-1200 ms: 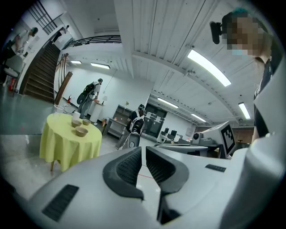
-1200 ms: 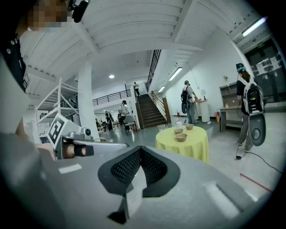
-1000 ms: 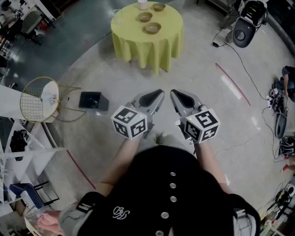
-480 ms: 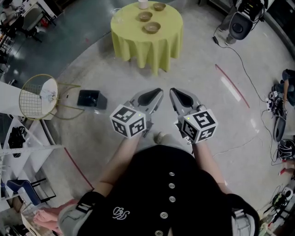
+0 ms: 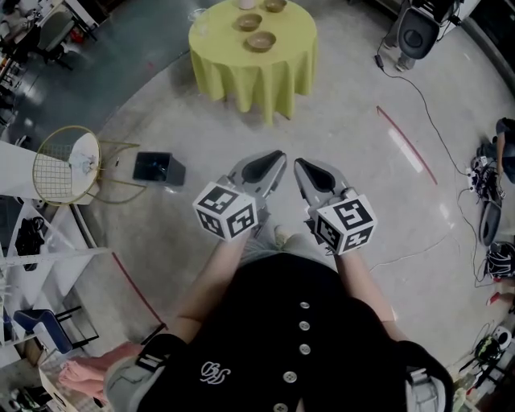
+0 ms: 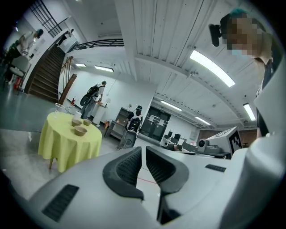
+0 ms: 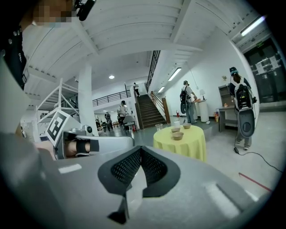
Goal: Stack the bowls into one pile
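Three tan bowls [image 5: 261,40] [image 5: 249,22] [image 5: 274,5] stand apart on a round table under a yellow cloth [image 5: 256,71], far ahead across the floor. The left gripper view shows the bowls [image 6: 80,131] small at the left, and they also show in the right gripper view [image 7: 177,136]. My left gripper [image 5: 276,158] [image 6: 143,148] and right gripper [image 5: 300,166] [image 7: 141,148] are held side by side in front of the person's body, pointing toward the table. Both are shut with nothing between the pads.
A clear glass [image 5: 198,14] and a white cup [image 5: 244,3] also stand on the table. On the floor lie a black box [image 5: 158,167], a round wire-frame stand [image 5: 66,165], red tape lines [image 5: 406,143] and cables [image 5: 451,153]. Other people stand near the stairs [image 7: 152,112].
The table and the floor objects have slid slightly up in the head view. Both grippers have stayed shut and side by side, the right one a touch lower.
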`<state>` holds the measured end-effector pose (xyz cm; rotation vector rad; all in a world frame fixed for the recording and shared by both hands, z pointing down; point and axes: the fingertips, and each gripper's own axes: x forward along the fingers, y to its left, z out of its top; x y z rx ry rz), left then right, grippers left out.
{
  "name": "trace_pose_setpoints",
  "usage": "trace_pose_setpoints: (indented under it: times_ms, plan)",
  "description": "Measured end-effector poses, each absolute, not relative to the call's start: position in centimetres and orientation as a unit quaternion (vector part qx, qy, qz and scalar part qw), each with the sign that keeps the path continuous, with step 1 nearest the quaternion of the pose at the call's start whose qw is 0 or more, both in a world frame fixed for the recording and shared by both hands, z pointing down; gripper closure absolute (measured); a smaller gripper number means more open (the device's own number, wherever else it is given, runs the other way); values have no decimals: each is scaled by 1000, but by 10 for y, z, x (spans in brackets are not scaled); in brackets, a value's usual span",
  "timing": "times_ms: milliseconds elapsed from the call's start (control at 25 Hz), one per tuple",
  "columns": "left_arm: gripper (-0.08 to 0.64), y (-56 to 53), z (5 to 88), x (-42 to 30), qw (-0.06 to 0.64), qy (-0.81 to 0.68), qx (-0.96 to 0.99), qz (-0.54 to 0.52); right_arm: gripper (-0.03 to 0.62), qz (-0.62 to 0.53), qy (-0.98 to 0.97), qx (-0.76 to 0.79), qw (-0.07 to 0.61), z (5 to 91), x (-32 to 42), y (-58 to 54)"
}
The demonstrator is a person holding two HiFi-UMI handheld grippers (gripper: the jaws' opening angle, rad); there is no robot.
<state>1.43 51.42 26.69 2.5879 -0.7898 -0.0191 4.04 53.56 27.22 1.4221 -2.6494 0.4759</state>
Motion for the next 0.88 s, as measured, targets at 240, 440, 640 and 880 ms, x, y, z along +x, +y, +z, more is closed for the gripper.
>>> trace_pose_setpoints:
  times_ms: [240,440,640,880]
  plan:
    - [522,496,267,21,216,-293,931,-15,591,160,-860,483,42,275,55,520]
    - [522,462,272,19,217,-297,930,-20,591,159,-859,485,39,279,57,489]
    - [522,408,275,26,221,-287,932,-20,591,147,-857,494,26,272,65,435]
    - [522,337,272,31,218,-277,936,-17,592,143,-854,499,25,270,70,362]
